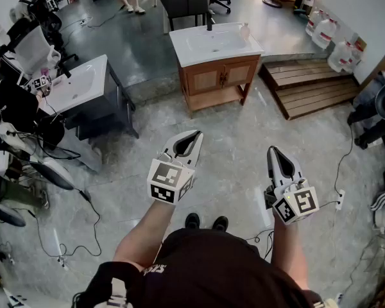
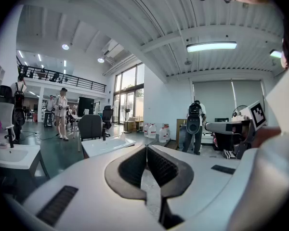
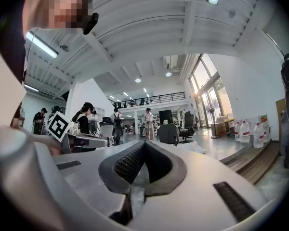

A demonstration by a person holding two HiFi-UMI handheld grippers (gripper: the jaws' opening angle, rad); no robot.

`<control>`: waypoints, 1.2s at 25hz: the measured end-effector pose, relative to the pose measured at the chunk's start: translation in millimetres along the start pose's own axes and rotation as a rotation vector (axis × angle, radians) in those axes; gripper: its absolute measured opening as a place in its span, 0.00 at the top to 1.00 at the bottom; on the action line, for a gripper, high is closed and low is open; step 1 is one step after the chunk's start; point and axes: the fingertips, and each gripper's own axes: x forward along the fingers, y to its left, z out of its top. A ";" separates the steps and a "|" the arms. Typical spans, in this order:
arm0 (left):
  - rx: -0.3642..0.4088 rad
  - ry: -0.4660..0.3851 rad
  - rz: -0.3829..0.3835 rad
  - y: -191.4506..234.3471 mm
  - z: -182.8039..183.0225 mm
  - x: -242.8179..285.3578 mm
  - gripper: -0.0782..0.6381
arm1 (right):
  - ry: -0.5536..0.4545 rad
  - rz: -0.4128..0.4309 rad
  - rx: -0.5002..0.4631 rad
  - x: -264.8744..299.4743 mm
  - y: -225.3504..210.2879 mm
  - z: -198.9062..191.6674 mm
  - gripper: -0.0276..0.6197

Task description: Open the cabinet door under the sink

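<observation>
Head view: left gripper [image 1: 194,135], right gripper [image 1: 272,151] jaws closed, empty; one cabinet [image 1: 217,94], two doors [image 1: 203,79] shut

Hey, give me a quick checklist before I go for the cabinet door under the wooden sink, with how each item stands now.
1. Cabinet doors closed, ready to open: ok.
2. Door handles in sight at the middle: ok.
3. Left tool empty: ok.
4. Right tool empty: ok.
5. A tool open for the handle: not ok, both are shut.
6. Doors within reach: not ok, they stand well ahead across the floor.
</observation>
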 end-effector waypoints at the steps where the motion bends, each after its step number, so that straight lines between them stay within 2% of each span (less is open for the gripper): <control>1: 0.001 0.001 -0.001 -1.5 0.4 1.6 0.86 | 0.001 0.002 0.000 -0.1 -1.3 0.2 0.94; 10: -0.003 0.009 0.004 -20.8 1.1 17.9 0.86 | 0.002 0.018 0.000 -10.5 -21.1 2.4 0.94; 20: -0.008 -0.011 0.015 -50.4 0.4 32.4 0.86 | -0.029 0.034 0.048 -31.1 -47.5 1.9 0.94; 25: -0.022 0.008 0.035 -40.6 -8.9 46.4 0.86 | -0.014 0.045 0.103 -20.7 -62.6 -6.9 0.94; 30: -0.047 0.015 0.049 -12.0 -20.1 86.9 0.86 | 0.035 0.058 0.137 19.0 -87.9 -25.3 0.94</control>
